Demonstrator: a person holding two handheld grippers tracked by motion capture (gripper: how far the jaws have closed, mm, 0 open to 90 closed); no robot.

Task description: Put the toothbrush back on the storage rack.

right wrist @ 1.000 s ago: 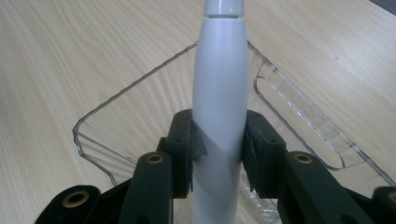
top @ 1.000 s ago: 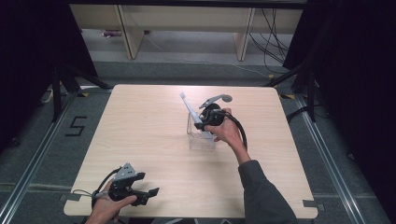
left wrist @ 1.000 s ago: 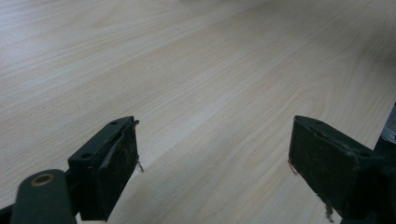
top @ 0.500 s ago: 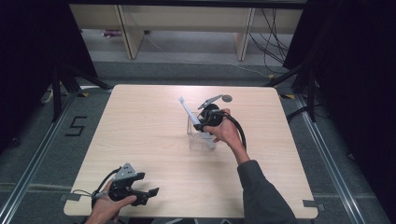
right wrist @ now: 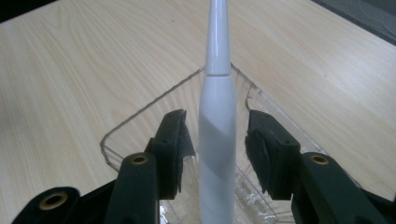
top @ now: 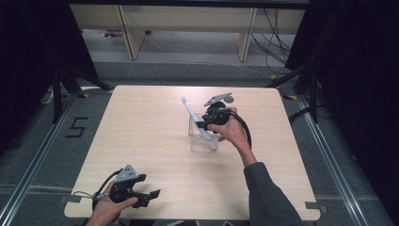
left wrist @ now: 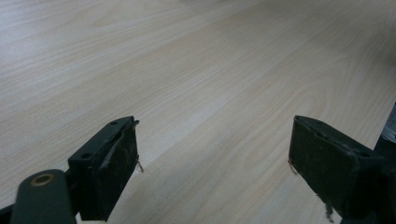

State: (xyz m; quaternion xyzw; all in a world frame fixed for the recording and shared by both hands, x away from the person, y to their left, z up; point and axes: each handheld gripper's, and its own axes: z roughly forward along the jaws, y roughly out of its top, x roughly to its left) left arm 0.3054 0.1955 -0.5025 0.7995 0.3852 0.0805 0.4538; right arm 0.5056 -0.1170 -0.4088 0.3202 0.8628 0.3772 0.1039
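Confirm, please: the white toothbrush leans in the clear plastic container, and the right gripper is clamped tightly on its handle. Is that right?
Not quite. In the right gripper view the right gripper has just been opening: its pads stand apart from the white toothbrush, which is between them with gaps on both sides. The toothbrush does lean in the clear plastic container.

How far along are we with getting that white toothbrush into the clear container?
Looks done: the white toothbrush stands leaning in the clear container. In hand: the right gripper has just been opening its jaws, and gaps show between the pads and the handle. Probably left: backing that gripper away. The left gripper waits open near the table edge.
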